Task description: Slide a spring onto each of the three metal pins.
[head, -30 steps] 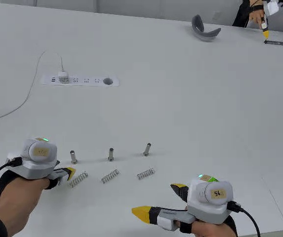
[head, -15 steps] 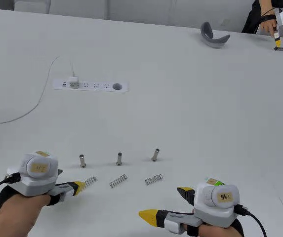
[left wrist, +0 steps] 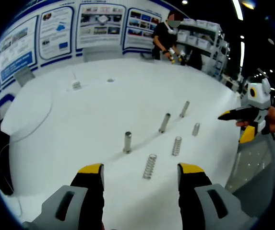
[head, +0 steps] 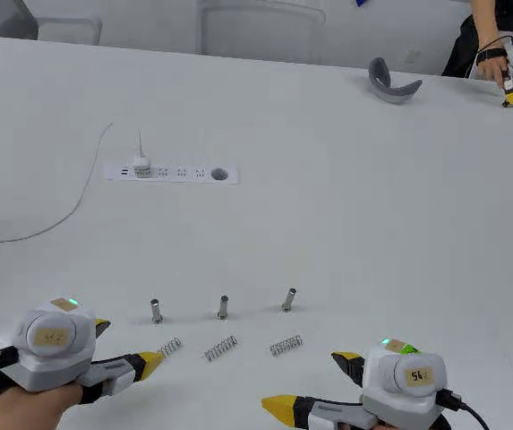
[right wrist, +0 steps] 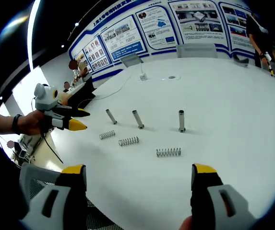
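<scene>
Springs [head: 221, 348], three of them, lie flat in a row on the white table [head: 346, 224], none of them on a pin. Behind them stand the three metal pins [head: 223, 307], also in a row, each just beyond one spring and apart from it. They look upright, though the rightmost pin [head: 289, 299] may lean a little; the head view does not settle that.

The left gripper [left wrist: 140, 168] is at the left end of the row. Its yellow-tipped jaws are spread wide and hold nothing. In the left gripper view the leftmost spring [left wrist: 149, 166] lies just ahead of the gap between the jaws.

The right gripper [right wrist: 135, 168] hovers nearer the person, to the right of the row. Its jaws are also wide apart and empty, and the rightmost spring [right wrist: 168, 152] lies ahead of it, well clear of both tips.

Farther back on the table is a white power strip [head: 171, 172] with a plug [head: 141, 167] in it, and a thin cable [head: 77, 206] trails off to the left. Near the far edge rests a grey curved band [head: 390, 82], and another person [head: 489, 31] stands at that end of the table.
</scene>
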A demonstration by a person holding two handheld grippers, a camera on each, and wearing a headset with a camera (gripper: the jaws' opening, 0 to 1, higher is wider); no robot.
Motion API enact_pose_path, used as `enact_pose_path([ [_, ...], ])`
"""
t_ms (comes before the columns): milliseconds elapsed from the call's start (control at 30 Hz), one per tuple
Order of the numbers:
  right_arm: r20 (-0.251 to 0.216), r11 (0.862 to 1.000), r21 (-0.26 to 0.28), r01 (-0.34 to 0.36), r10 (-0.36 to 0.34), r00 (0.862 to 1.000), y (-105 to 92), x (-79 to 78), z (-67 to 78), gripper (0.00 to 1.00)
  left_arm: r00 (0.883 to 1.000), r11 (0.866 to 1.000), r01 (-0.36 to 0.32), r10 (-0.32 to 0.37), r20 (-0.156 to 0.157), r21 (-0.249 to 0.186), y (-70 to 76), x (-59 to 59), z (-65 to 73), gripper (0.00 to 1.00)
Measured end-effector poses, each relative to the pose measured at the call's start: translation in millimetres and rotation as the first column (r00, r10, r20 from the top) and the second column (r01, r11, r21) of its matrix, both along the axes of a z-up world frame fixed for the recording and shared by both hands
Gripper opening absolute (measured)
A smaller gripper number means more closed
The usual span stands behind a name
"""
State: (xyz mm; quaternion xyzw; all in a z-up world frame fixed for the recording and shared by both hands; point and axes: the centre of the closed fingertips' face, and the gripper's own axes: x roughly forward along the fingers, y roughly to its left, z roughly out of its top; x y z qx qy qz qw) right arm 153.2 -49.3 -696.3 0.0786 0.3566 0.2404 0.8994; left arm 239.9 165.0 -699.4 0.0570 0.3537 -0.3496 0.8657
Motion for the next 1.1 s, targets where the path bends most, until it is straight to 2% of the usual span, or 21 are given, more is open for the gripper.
enact_pose_path([
  [133, -0.001, 1.000, -0.006, -0.004, 0.004, 1.000, -0.4, 0.8, -0.8, 0.92, 1.000, 1.000, -0.003, 0.003, 0.010, -0.019, 2.9, -2.2, 5.3, 0.64],
  [267, 0.003, 1.000, -0.005, -0.003, 0.003, 1.000, -0.9, 2.5, 0.0, 0.92, 1.000, 0.999, -0.010, 0.010, 0.001, -0.038, 4.7, -7.8, 7.1, 0.68],
  [667, -0.002, 0.999, -0.033, -0.026, 0.026, 1.000, -5.1, -1.1, -0.7, 0.92, 1.000, 0.999, 0.007, -0.007, -0.004, -0.054, 7.2, -17.4, 8.4, 0.76],
  [833, 0.001, 0.999, -0.043, -0.020, 0.020, 1.000, -7.4, -3.1, -0.5, 0.92, 0.999, 0.999, 0.034, -0.035, -0.011, -0.033, 7.8, -21.9, 4.3, 0.75],
  [1100, -0.001, 0.998, -0.054, -0.033, 0.033, 0.999, -4.4, -5.5, -1.6, 0.92, 0.997, 0.997, 0.072, -0.073, -0.026, -0.023, 1.0, -21.7, 0.3, 0.75],
])
